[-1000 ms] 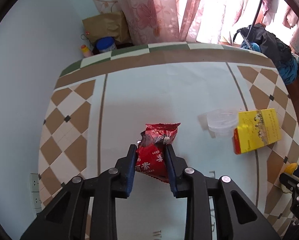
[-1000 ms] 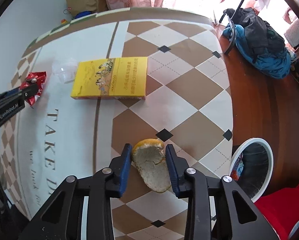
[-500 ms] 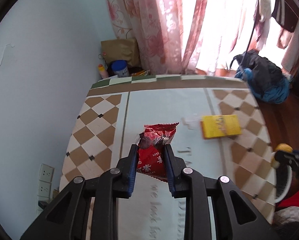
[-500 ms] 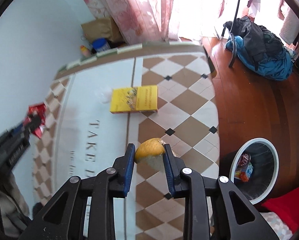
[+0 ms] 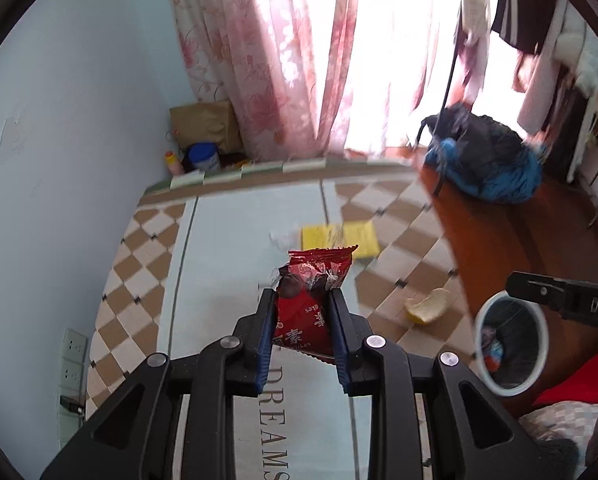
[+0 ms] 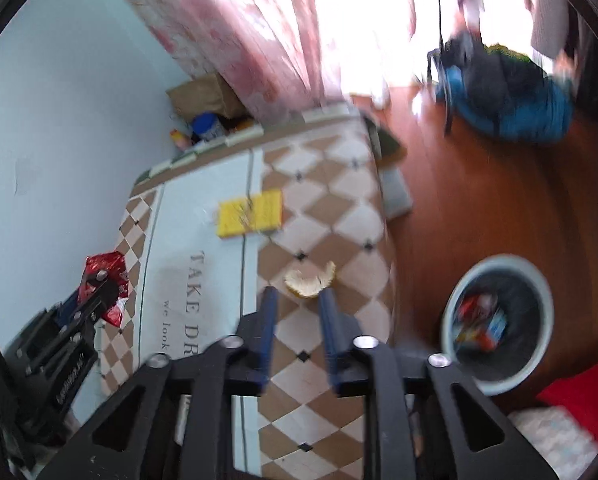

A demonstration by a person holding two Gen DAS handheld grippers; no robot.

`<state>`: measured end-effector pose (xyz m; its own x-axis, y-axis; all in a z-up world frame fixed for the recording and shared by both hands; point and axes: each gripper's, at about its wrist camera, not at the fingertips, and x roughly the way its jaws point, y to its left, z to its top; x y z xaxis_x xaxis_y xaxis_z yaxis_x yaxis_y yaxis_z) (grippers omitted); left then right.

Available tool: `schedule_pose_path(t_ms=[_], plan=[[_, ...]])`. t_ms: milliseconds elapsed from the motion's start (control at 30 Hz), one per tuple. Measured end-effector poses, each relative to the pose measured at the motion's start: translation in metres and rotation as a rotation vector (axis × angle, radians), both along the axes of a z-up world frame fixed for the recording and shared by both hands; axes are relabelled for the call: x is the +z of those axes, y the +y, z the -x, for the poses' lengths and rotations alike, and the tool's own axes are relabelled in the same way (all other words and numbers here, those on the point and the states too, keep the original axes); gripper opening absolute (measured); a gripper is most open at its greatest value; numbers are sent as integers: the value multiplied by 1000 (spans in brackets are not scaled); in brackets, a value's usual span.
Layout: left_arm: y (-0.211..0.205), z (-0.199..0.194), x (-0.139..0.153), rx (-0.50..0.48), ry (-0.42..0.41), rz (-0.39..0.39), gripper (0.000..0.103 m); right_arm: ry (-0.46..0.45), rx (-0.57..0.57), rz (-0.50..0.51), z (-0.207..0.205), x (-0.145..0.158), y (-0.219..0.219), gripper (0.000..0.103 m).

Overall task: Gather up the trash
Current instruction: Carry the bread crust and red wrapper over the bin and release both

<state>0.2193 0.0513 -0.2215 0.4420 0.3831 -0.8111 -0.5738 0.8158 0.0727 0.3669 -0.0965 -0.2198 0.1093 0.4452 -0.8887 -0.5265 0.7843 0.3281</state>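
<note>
Left fingers (image 5: 301, 300) clamp red wrapper (image 5: 313, 300) lengthwise, torn end forward, right fingers (image 6: 299, 300) opening, empty, peel (image 6: 310, 280) below

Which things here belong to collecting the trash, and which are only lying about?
For the job:
- red snack wrapper, clamped in the left gripper
- peel, lying loose on the table
- waste bin on the floor

Only lying about:
- yellow box
- blue and black bag
- brown paper bag
</note>
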Motion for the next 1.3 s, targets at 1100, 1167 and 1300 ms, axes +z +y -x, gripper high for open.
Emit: schedule_pose_path(t_ms=[1100, 1167, 1300], plan=[[-91, -56, 17, -163, -35, 27, 22, -139, -151, -13, -31, 14, -112, 6], [-120, -73, 27, -220, -60, 53, 22, -153, -192, 4, -38, 24, -151, 6], [-174, -114, 23, -315, -57, 113, 22, -161, -272, 51, -53, 19, -211, 6]])
